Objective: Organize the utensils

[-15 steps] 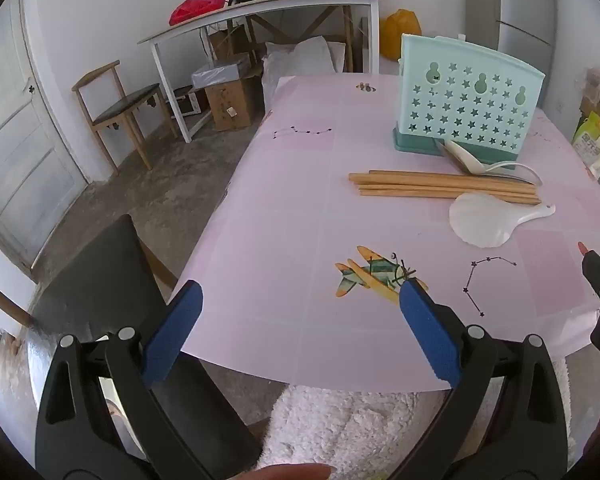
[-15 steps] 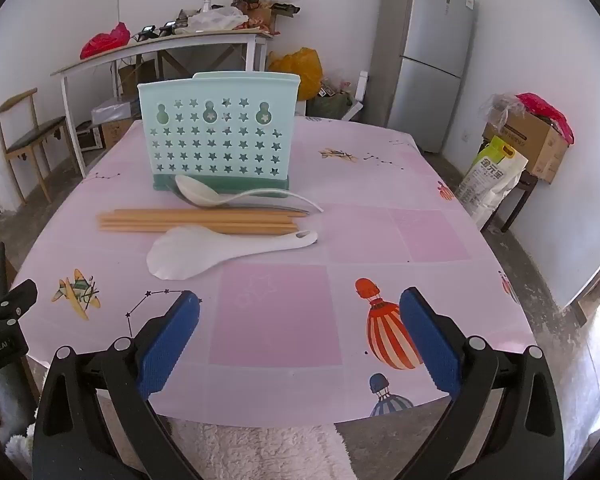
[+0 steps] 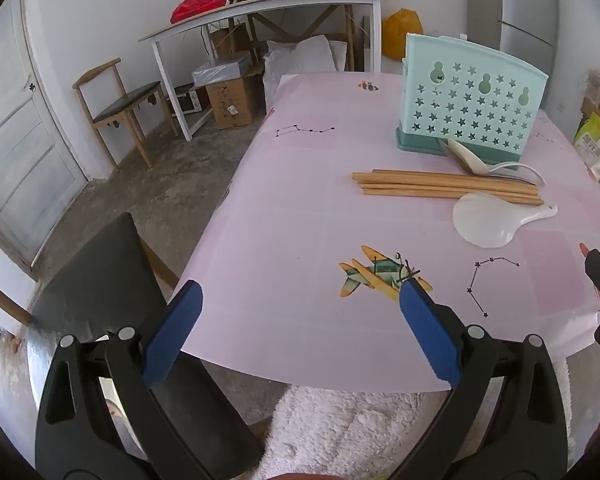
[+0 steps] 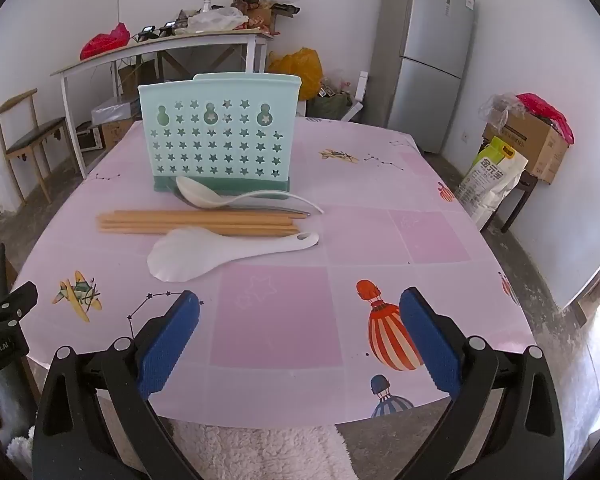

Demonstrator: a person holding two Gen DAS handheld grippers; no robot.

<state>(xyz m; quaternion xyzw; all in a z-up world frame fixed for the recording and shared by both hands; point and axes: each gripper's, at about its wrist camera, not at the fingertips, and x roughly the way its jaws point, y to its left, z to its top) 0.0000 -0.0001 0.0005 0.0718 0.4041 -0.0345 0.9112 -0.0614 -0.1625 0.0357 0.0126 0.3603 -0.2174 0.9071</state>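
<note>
Toward the far middle of the table (image 4: 380, 240), a mint-green utensil holder (image 4: 220, 136) stands upright. Just in front of its base lie a white soup spoon (image 4: 200, 194) and, partly under it, a metal spoon (image 4: 268, 209). Next nearer is a bundle of wooden chopsticks (image 4: 196, 222) laid crosswise, then a white rice paddle (image 4: 188, 258) touching them at its handle. At the near edge, the left tongs (image 3: 300, 320) and right tongs (image 4: 300, 324) both hover with jaws spread wide, nothing between them, well apart from the utensils.
</note>
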